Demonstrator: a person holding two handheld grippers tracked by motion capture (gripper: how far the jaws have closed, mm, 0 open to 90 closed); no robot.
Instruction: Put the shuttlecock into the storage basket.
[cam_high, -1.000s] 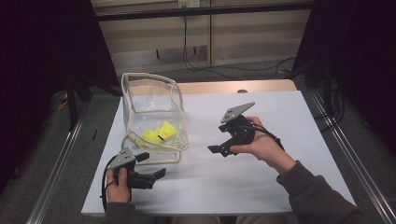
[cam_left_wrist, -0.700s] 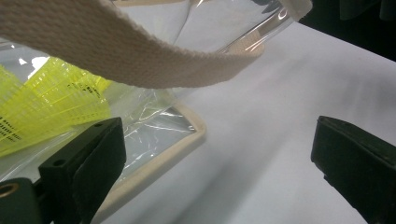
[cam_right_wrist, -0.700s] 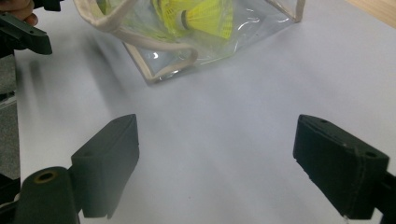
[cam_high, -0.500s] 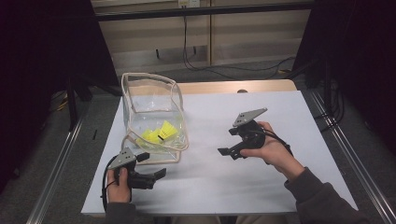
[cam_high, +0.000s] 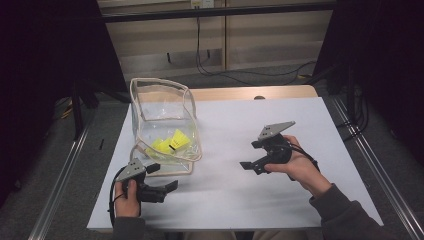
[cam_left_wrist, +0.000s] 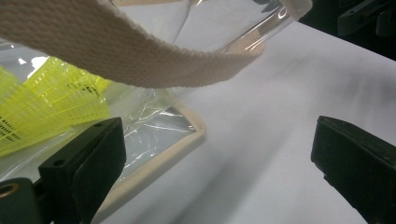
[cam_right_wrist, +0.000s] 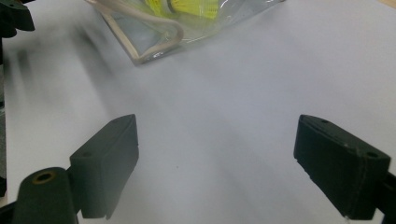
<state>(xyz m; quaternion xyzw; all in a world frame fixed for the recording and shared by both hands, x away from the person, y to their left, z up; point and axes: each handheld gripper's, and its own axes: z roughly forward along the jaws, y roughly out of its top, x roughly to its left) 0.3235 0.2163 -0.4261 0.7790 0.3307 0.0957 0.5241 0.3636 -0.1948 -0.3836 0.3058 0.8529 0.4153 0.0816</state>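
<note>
The clear bag (cam_high: 162, 127) stands left of frame centre, yellow items (cam_high: 170, 144) inside. Left gripper (cam_high: 167, 186) and right gripper (cam_high: 248, 165) are both open, empty. Risk: a jaw snagging the strap (cam_left_wrist: 140, 56) tips the bag.

Clear, glossy plastic for the bag (cam_high: 162, 127) just ahead of the left gripper (cam_high: 165, 187), creased and glinting, edged in coarse woven cream cloth webbing (cam_left_wrist: 154, 60). Inside, translucent yellow plastic pieces (cam_high: 169, 144), finely ribbed, black-printed. Between the two grippers, a smooth matt white sheet (cam_high: 225, 130), paper-like. Matt black plastic on the right gripper (cam_right_wrist: 215, 163), with dull rubbery pads (cam_right_wrist: 338, 161).
</note>
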